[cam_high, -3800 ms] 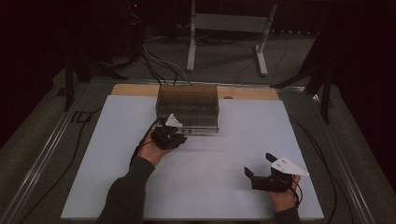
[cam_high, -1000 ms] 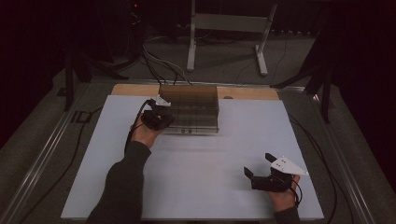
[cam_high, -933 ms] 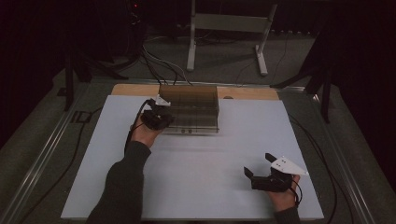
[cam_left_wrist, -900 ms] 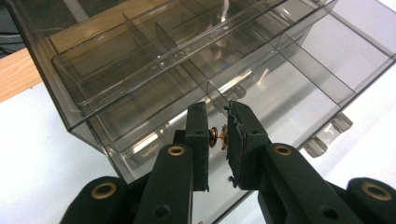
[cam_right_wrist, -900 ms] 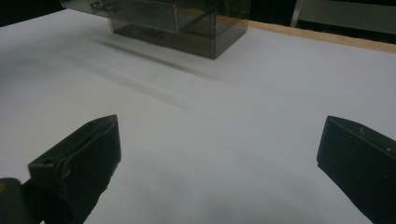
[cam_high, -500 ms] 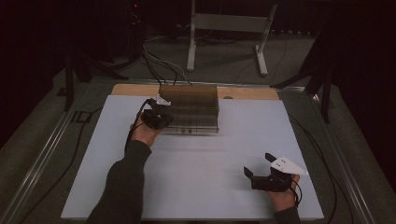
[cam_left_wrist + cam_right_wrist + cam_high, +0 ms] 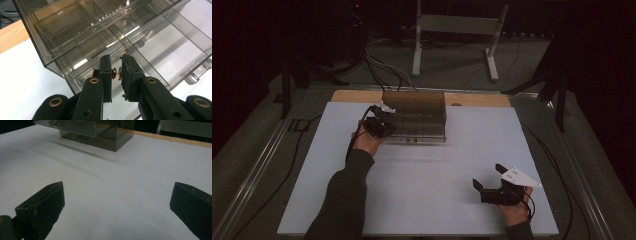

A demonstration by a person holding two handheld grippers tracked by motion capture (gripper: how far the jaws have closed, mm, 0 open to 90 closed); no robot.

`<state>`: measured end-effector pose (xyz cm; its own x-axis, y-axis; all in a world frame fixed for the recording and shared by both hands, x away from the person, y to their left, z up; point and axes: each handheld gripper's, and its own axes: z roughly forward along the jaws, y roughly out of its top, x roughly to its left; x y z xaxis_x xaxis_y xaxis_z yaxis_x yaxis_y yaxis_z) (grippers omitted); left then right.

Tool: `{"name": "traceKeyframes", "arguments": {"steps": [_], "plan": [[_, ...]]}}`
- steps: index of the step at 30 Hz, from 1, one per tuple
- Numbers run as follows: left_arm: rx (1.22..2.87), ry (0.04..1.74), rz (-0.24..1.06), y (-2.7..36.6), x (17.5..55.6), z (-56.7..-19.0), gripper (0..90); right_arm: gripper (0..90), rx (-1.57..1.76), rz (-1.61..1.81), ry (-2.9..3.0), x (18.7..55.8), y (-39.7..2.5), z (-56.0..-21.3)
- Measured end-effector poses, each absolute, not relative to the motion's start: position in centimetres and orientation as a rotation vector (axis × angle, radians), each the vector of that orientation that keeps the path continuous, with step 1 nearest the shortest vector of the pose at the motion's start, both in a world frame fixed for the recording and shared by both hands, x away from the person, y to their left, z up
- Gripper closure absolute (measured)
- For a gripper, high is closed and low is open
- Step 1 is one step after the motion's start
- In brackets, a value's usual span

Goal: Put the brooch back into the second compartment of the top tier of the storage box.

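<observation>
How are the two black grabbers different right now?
The left gripper has its jaws nearly together, pinching a small gold part; the right gripper has its jaws wide apart, holding nothing. The left one is over the clear plastic box; the right sits far from it, low over the white table. Both have black jaws.

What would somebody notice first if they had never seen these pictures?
Probably the see-through plastic box with its little compartments, at the far middle of the white table. Next, the left gripper beside the box, pinching a tiny gold-coloured metal part between its jaws. The right gripper sits open near the table's front right corner.
</observation>
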<state>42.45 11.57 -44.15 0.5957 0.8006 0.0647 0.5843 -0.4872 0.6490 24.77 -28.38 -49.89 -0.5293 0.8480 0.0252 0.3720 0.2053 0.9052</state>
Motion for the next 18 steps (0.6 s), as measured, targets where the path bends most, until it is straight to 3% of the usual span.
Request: {"name": "traceKeyframes", "arguments": {"steps": [18], "plan": [[2.246, 1.135, 0.457, 11.46, 42.97, -44.74, 79.4, 0.2, 1.132, 1.293, 1.999, 24.75, -28.36, -49.87]]}}
